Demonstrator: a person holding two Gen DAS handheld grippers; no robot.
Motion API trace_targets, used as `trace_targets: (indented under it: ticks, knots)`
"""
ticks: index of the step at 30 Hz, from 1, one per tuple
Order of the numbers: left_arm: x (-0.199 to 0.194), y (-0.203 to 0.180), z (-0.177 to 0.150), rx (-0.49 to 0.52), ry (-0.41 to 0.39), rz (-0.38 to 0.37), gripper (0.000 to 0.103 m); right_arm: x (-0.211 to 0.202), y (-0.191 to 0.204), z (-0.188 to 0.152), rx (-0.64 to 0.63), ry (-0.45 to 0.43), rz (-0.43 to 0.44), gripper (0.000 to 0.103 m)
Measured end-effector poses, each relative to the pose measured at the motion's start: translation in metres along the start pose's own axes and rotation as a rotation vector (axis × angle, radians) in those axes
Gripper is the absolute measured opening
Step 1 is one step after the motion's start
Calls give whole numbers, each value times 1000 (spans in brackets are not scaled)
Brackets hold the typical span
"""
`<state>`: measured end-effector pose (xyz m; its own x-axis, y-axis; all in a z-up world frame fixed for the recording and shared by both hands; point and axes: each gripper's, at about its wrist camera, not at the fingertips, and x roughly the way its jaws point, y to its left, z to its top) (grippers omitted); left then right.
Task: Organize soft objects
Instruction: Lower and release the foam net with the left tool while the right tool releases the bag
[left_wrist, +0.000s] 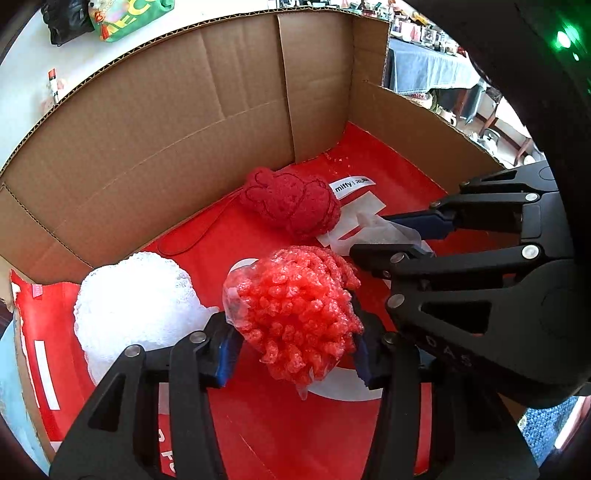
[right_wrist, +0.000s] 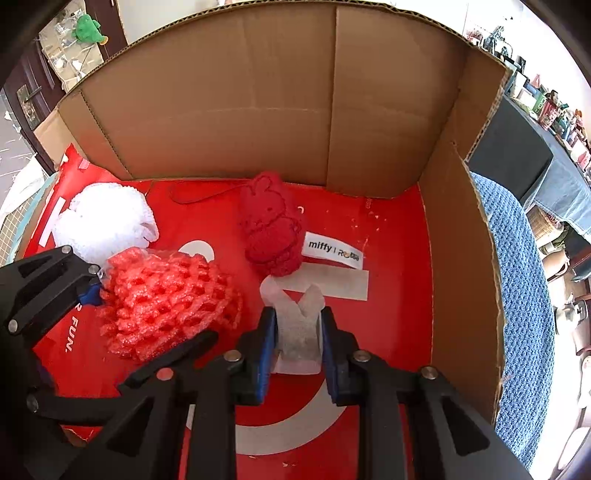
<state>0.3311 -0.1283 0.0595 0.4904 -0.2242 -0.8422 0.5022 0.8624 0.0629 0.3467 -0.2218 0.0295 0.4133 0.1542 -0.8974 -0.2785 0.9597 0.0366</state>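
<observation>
From the left wrist camera, I see the inside of a cardboard box (left_wrist: 221, 110) whose floor is covered by a red sheet (left_wrist: 266, 424) with white marks. The left gripper (left_wrist: 291, 347) has a red foam net (left_wrist: 295, 314) between its two blue pads; both pads touch the sides of the net, so the jaws are closed on it, though rather wide. Just to the left of it a white foam net (left_wrist: 133, 299) lies on the red sheet, touching the left finger. Farther in, near the back wall, lies a red plush toy (left_wrist: 291, 203) with a rabbit figure stitched on it and a white label reading "miffy" beside it. On the right side the right gripper (left_wrist: 417, 236) comes into the view, and its fingers hold a thin white foam sheet (left_wrist: 384, 229) that lies close to the plush toy. From the right wrist camera, the right gripper (right_wrist: 298, 339) stands in the middle with its jaws nearly together, pressing the white foam sheet (right_wrist: 299, 325), which is folded and stands up between the blue pads. The red plush toy (right_wrist: 271, 229) lies just behind it, the red foam net (right_wrist: 166, 302) is to the left with the left gripper's finger at its edge, and the white foam net (right_wrist: 103, 221) rests in the far left corner of the box (right_wrist: 258, 92).
</observation>
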Motion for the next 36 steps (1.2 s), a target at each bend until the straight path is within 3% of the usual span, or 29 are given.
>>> trace_targets:
  ticks: [16,36]
  knots:
    - [10,-20,8,-9,-3,34,60,4,2,5,-5,19,-5,31]
    - [6,2,-1,-30,-9,69,70,3,-2,5,3,21,-15,42]
